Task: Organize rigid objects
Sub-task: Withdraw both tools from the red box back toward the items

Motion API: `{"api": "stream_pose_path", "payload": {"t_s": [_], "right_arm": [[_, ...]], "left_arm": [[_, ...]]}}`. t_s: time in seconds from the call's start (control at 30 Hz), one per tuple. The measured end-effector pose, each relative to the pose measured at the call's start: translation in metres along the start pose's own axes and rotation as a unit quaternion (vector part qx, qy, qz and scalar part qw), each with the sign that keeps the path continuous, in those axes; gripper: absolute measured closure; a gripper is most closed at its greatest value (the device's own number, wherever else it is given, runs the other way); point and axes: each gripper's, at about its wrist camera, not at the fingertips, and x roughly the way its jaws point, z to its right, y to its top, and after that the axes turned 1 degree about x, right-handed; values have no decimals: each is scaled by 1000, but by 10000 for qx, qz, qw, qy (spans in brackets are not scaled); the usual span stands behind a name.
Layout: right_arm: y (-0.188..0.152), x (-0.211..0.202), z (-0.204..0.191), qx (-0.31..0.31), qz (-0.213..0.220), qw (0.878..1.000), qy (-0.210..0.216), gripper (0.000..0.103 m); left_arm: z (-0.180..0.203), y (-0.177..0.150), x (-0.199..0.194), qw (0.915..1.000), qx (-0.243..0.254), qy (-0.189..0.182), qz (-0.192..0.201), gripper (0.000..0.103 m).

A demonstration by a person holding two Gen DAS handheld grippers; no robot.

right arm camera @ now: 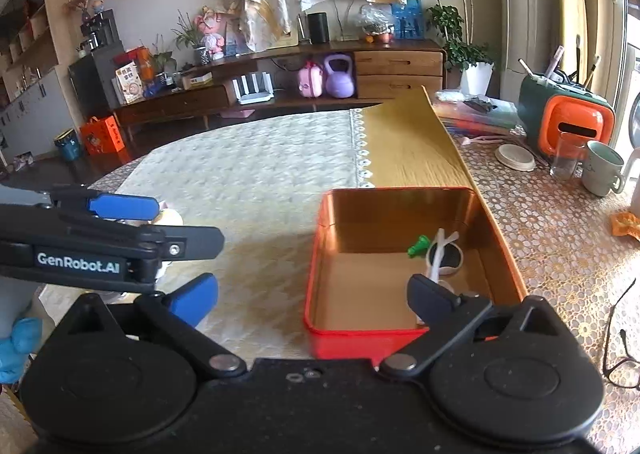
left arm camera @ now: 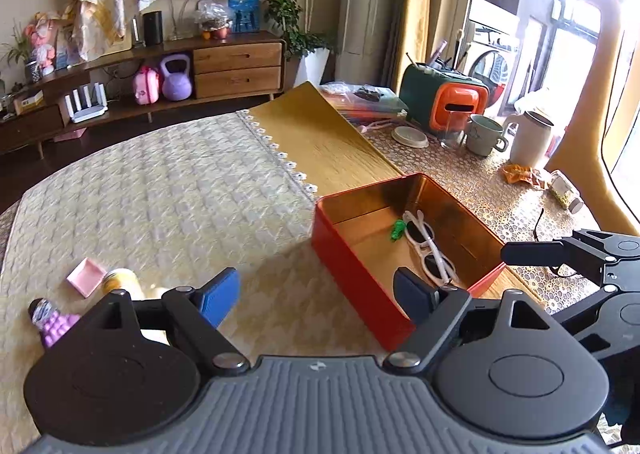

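A red tin box (left arm camera: 352, 270) (right arm camera: 360, 338) stands open on the table and holds white sunglasses (left arm camera: 430, 250) (right arm camera: 440, 254) and a small green piece (left arm camera: 397, 230) (right arm camera: 418, 245). My left gripper (left arm camera: 316, 294) is open and empty, above the cloth just left of the box. My right gripper (right arm camera: 312, 294) is open and empty over the box's near edge. A pink square tray (left arm camera: 86, 276), a yellow bottle (left arm camera: 120, 282) and a purple toy (left arm camera: 56, 324) lie at the left.
Black eyeglasses (right arm camera: 620, 334) lie on the lace cloth right of the box. At the back right stand a green-orange container (left arm camera: 444, 98), a mug (left arm camera: 484, 134), a glass (right arm camera: 566, 156) and a white jug (left arm camera: 530, 138). The other gripper's arm (right arm camera: 100, 246) crosses the left.
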Motion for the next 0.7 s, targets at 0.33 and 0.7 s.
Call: {"api": "stream_pose_path", "payload": {"t_s": [0.33, 0.7], "right_arm": [[-6, -2, -24, -104, -11, 9994, 339, 2], [-5, 16, -63, -450, -118, 9968, 648, 2]], "left_arm": [[-43, -35, -35, 9993, -305, 174, 149, 15], [-110, -75, -57, 9936, -1046, 413, 119, 0]]}}
